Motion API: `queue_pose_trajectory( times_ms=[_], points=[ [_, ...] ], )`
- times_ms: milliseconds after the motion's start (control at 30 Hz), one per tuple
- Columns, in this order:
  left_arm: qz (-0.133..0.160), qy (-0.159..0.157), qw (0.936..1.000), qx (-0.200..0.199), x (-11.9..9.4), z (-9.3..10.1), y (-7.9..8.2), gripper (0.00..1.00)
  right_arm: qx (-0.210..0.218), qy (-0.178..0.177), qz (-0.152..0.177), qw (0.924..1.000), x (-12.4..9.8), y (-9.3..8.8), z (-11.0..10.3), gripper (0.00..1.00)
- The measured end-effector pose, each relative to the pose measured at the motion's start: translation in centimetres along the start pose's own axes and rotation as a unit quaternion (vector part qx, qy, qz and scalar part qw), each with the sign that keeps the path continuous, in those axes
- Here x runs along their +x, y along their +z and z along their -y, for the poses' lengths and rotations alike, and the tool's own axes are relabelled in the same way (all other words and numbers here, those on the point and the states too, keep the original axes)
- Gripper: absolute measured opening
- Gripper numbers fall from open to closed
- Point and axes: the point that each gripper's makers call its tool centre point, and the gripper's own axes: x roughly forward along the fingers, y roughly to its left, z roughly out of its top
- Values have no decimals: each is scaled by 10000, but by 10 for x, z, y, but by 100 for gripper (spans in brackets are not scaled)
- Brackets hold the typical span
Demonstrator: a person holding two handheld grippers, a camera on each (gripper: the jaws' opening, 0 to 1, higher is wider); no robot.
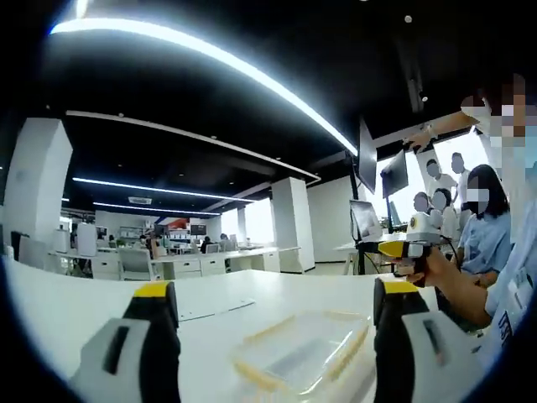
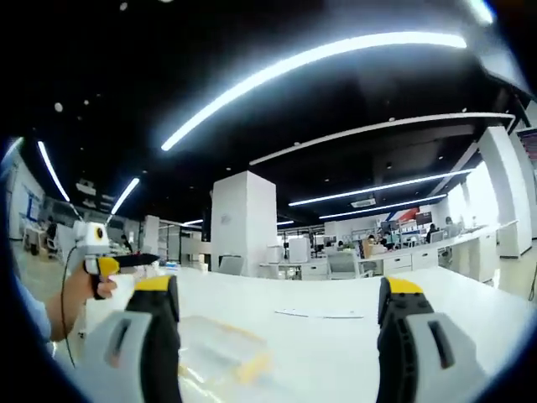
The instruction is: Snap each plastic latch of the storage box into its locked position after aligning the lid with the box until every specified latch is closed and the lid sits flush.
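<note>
So we're hovering both grippers above the white tabletop (image 1: 75,302), w/ nothing held yet. Left gripper (image 1: 277,336) is showing its jaws wide apart, and the clear storage box (image 1: 302,357) is lying between them in the left gripper view, flat on the tabletop, near but not touching. Right gripper (image 2: 277,336) is also spreading its jaws apart; in the right gripper view the box (image 2: 222,348) is sitting low and left, just beside the left jaw.

We're judging the step as the approach, before any latch work. To do it well, we're thinking: bring both grippers down over the box, check the lid is sitting square on the rim first, then press one yellowish latch at a time while the other gripper is steadying the far side, so the light box isn't sliding or tipping.

Counts: one box, one lid on it as far as we're able to tell, approx. three yellowish strips along its edges in the left gripper view — can't tell how many are real latches, nor whether they're locked. Two grippers. One flat sheet (image 2: 323,314) is lying further back on the tabletop.
</note>
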Motion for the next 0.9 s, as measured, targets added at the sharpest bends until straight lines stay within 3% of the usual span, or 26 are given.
queue_pose_trajectory(
  times_ms=[167, 433, 600, 900],
  points=[
    [-22, -1, 10000, -83, -10, 6, -4, 96, 27, -96, 132, 9999, -17, 6, 3, 100],
    [9, 59, 10000, 3, -23, 17, -4, 95, 95, -221, 25, 9997, -33, -6, 11, 100],
    [65, 81, 9999, -42, -33, 23, -5, 94, 160, -268, 96, 9995, -42, -4, 13, 100],
    [169, 150, 9995, -200, -44, 19, -9, 94, 102, -279, 156, 9994, -58, -4, 9, 100]
  ],
)
